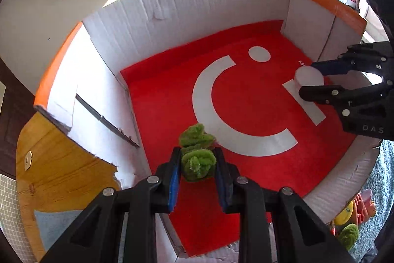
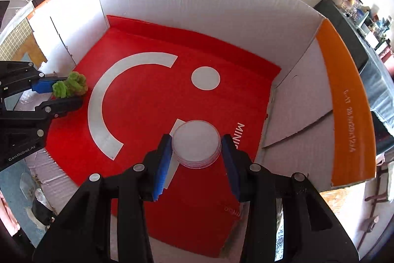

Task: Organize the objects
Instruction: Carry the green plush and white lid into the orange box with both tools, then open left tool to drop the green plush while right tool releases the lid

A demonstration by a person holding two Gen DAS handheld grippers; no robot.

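Note:
A cardboard box with white walls and a red floor sheet with a white logo fills both views. My left gripper is shut on a green fuzzy ball cluster, low over the red floor at the box's left side. It also shows in the right wrist view. My right gripper holds a round clear lidded container between its blue pads, just above the red floor near the right wall. The container also shows in the left wrist view.
The box wall rises on all sides, with orange flaps at the right and an orange flap at the left. A wooden table lies outside. Another green fuzzy ball and colourful toys sit outside the box.

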